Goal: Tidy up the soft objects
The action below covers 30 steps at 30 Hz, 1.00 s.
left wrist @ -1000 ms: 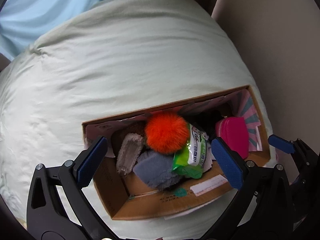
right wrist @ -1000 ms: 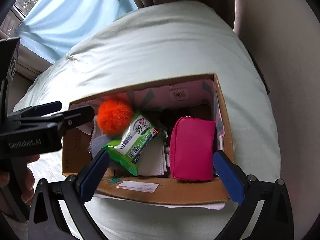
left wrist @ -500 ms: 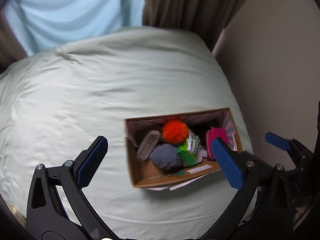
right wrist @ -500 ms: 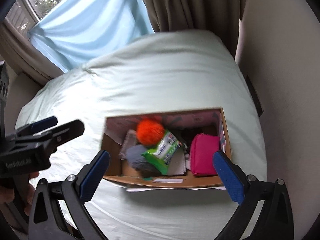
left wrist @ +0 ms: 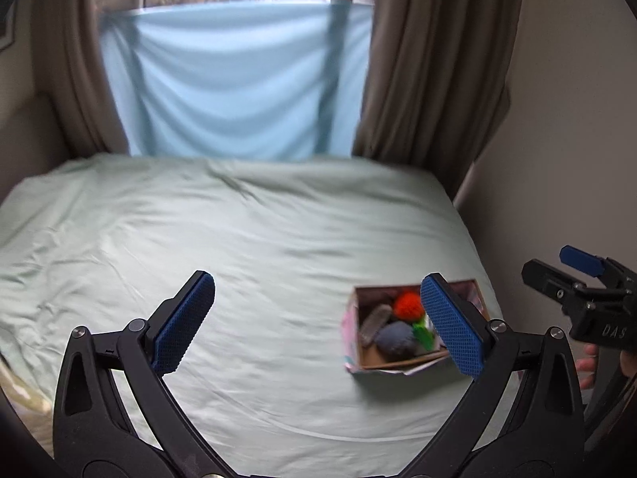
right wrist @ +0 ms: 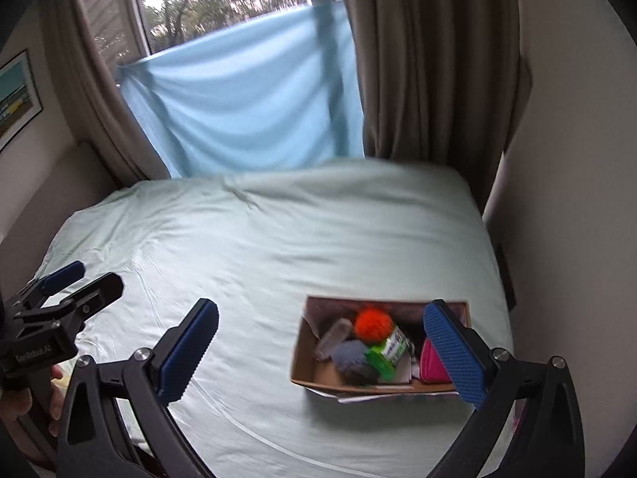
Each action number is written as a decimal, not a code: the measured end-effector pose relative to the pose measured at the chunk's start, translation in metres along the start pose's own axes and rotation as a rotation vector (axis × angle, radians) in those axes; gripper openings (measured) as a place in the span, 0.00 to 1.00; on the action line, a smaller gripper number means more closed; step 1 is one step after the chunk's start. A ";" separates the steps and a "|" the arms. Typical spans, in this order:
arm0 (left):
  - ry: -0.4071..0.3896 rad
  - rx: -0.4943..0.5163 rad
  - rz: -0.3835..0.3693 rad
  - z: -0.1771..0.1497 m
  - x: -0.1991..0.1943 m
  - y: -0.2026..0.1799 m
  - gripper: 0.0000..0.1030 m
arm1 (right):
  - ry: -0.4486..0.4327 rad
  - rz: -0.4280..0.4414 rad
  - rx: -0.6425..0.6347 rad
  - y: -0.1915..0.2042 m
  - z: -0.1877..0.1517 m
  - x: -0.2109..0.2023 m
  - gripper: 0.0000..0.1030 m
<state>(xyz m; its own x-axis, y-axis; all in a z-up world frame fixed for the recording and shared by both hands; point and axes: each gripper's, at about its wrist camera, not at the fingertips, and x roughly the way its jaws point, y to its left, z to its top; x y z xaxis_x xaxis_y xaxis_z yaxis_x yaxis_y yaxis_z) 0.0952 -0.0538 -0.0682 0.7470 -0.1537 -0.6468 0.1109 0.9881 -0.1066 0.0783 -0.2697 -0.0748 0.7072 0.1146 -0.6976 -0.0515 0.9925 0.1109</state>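
The soft items sit collected in the box (right wrist: 382, 352) on the bed (right wrist: 258, 247). Left gripper (left wrist: 318, 322) and right gripper (right wrist: 320, 352) hover above, fingers wide apart, holding nothing.

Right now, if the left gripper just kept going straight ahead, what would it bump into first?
Probably the bare bed sheet. The left gripper has open jaws, and the cardboard box lies off to its right. Depth is unclear.
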 end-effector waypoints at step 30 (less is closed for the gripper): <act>-0.206 0.036 0.018 0.002 -0.072 0.066 1.00 | -0.211 -0.150 -0.004 0.088 -0.001 -0.058 1.00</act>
<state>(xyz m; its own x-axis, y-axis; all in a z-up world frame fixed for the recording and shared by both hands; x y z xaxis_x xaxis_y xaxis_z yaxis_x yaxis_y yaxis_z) 0.0503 0.0221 -0.0270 0.8668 -0.1348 -0.4801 0.1171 0.9909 -0.0669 0.0316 -0.1891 -0.0255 0.8385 -0.0453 -0.5430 0.0630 0.9979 0.0140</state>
